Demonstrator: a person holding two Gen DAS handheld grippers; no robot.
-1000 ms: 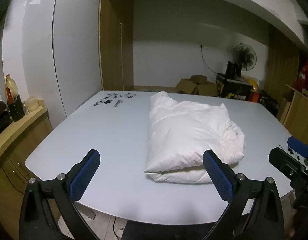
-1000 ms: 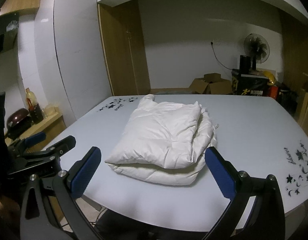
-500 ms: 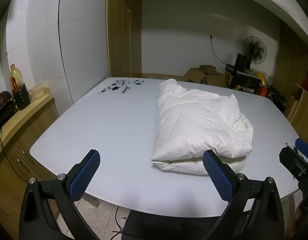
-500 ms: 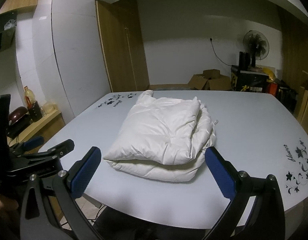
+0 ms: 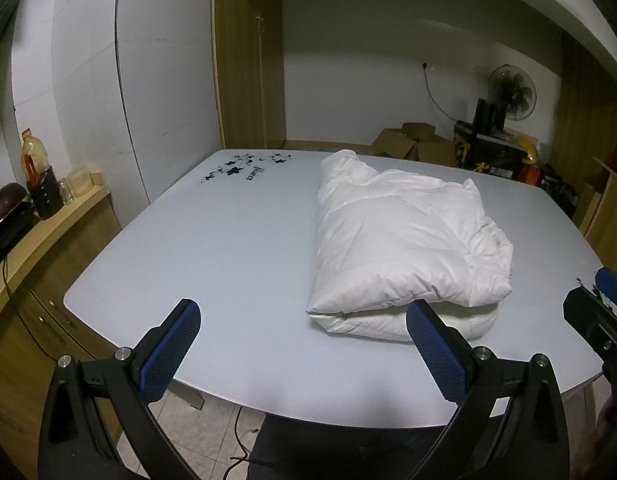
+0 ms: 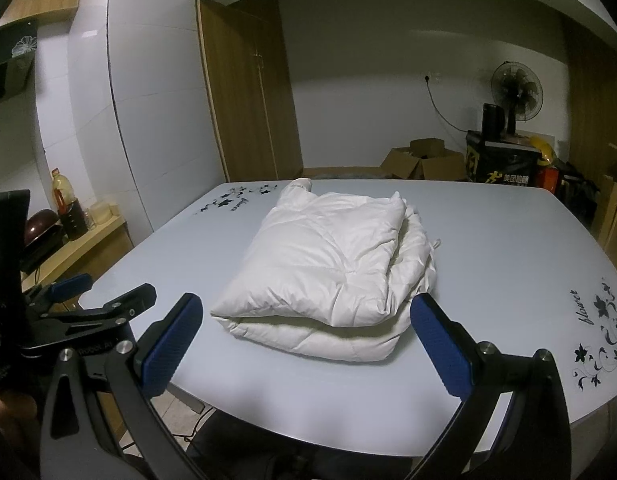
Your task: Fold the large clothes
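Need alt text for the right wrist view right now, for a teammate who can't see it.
A folded white padded garment lies on a pale table, untouched. The right gripper hangs open before the table's near edge, the left gripper beside it.

The white padded garment lies folded in a thick bundle (two puffy layers, one over the other) on the table.

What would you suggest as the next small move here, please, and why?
Probably nothing more than easing both grippers away. The white padded garment already lies folded in a compact stack on the table, and the left gripper and right gripper are both open, touching nothing.
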